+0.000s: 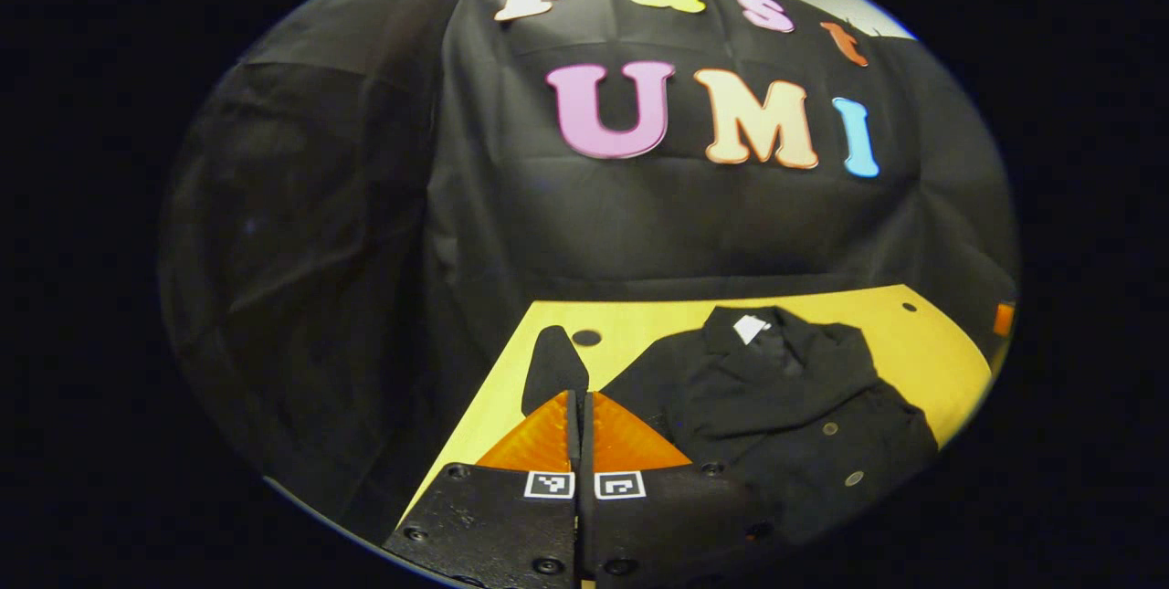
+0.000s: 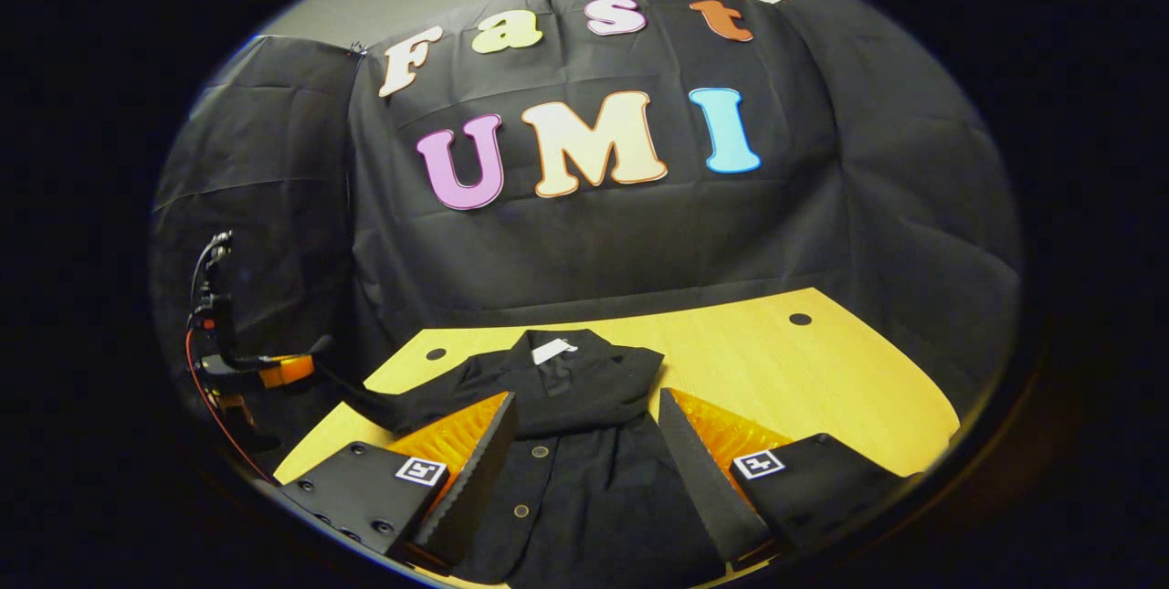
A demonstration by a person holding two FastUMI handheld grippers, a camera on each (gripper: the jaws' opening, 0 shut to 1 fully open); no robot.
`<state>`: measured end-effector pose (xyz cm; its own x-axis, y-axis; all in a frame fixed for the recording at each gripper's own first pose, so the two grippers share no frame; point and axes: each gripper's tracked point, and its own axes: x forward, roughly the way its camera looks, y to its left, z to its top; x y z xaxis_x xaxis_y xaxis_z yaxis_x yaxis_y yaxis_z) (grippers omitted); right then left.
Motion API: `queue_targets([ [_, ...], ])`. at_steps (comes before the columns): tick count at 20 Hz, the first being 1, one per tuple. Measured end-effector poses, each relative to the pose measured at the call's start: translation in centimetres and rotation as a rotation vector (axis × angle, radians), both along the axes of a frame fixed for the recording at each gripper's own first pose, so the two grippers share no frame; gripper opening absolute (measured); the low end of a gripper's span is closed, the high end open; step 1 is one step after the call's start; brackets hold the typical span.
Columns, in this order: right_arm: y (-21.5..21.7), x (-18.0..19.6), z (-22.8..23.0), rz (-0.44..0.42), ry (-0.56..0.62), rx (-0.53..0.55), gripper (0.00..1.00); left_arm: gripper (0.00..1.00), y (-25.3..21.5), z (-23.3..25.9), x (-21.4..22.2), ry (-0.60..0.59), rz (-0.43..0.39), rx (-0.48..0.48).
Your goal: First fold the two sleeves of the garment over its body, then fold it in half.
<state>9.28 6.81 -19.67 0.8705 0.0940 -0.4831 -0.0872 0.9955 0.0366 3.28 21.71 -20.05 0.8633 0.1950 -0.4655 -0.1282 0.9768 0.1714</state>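
Black cloth walls close off the booth behind a yellow wooden table (image 2: 804, 370), and a dark buttoned jacket (image 2: 584, 479) lies flat on it, collar toward the wall, white tag (image 2: 553, 351) showing at the neck.

In the left gripper view, the left tongs (image 1: 582, 406) are pressed together, and the cuff of one sleeve (image 1: 552, 365) stands up just beyond their tips. The tips appear to pinch it, though the contact itself is hidden behind the fingers, so I cannot be sure of the grip. From the right gripper view, that same sleeve stretches sideways off the jacket's shoulder toward the table edge, where the left tongs (image 2: 290, 370) are seen from afar. The right tongs (image 2: 584, 420) are wide apart, holding nothing, hovering above the jacket's front with the button row (image 2: 528, 479) between the fingers. The other sleeve seems already laid across the chest just below the collar.

My judgement is that the first sleeve fold is done and the second is in hand, with the halving fold yet to come.

The risks come from the thin hold. If only the cuff's edge is pinched, the sleeve could slip free mid-carry and drop crooked. Pulling it over too fast could drag the whole jacket across the smooth table, or disturb the sleeve already folded. The open right tongs could steady the body.
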Motion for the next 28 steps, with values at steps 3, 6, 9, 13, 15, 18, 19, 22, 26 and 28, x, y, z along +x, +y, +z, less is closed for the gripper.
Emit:
queue_targets([
  [3,-2.2,-0.9,-0.1,-0.036,0.007,0.022,0.98,0.0,-4.0,0.8,2.8,-0.043,-0.074,0.002],
  [6,-4.7,-1.9,-0.2,-0.071,0.01,0.022,0.94,0.0,-8.1,0.9,4.6,-0.052,-0.141,-0.006],
  [9,-7.0,-2.7,-0.1,-0.106,0.012,0.031,0.98,0.0,-11.7,0.4,5.8,-0.045,-0.195,-0.019],
  [13,-9.7,-3.8,-0.3,-0.142,0.021,0.032,0.98,0.0,-16.3,-1.2,7.3,-0.019,-0.263,-0.035],
  [15,-10.9,-4.2,-0.4,-0.158,0.028,0.031,0.98,0.0,-18.6,-2.3,7.8,0.005,-0.292,-0.046],
  [18,-12.8,-4.6,-0.5,-0.18,0.035,0.03,0.98,0.0,-21.9,-4.0,8.6,0.032,-0.34,-0.046],
  [19,-13.3,-4.7,-0.6,-0.187,0.038,0.029,0.98,0.0,-23.0,-4.5,8.8,0.043,-0.353,-0.049],
  [22,-14.9,-5.0,-0.9,-0.204,0.053,0.022,0.98,0.0,-25.8,-6.1,9.4,0.073,-0.388,-0.057],
  [26,-16.6,-5.0,-1.4,-0.216,0.071,0.021,0.98,0.0,-28.8,-8.4,10.3,0.12,-0.415,-0.05],
  [28,-17.1,-5.0,-1.7,-0.208,0.084,0.018,0.98,0.0,-29.6,-9.5,10.3,0.158,-0.413,-0.04],
])
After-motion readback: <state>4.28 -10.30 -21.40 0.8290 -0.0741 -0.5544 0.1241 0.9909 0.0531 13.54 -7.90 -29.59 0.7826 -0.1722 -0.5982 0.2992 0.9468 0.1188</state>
